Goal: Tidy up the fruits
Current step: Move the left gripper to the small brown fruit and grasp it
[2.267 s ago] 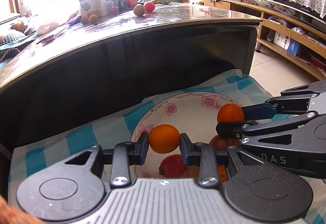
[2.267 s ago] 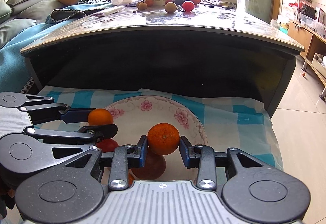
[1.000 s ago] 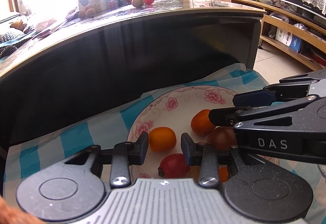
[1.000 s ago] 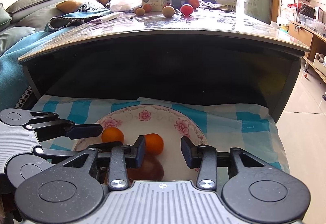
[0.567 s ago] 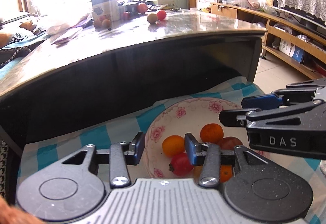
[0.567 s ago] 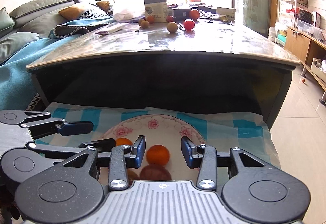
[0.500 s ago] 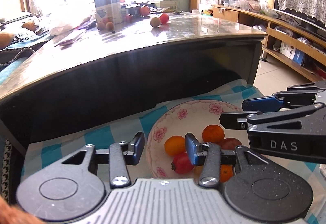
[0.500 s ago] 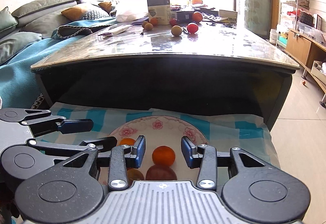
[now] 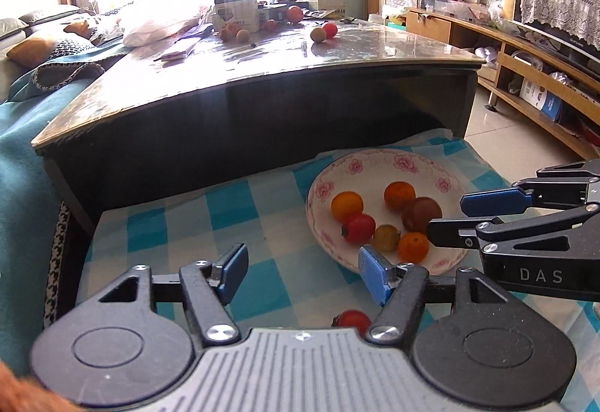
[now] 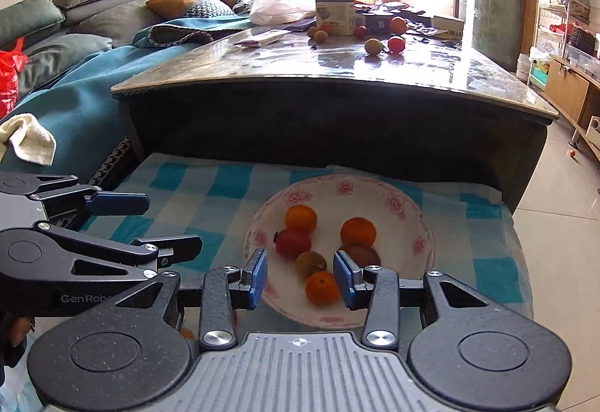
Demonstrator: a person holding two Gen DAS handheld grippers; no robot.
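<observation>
You are holding both grippers with jaws spread wide and empty. The loose red fruit (image 9: 350,320) is lying on the checked cloth (image 9: 180,224) just under your left gripper (image 9: 302,271), outside the plate (image 9: 322,187), so that hand is nearer.

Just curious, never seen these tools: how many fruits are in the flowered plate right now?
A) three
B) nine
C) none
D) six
D: the flowered plate holds six fruits: three oranges, a red tomato, a dark one and a yellowish one.

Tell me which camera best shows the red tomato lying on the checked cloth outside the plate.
The left wrist view: the red tomato lies on the checked cloth just ahead of that gripper's body. The right wrist view doesn't clearly show it.
</observation>
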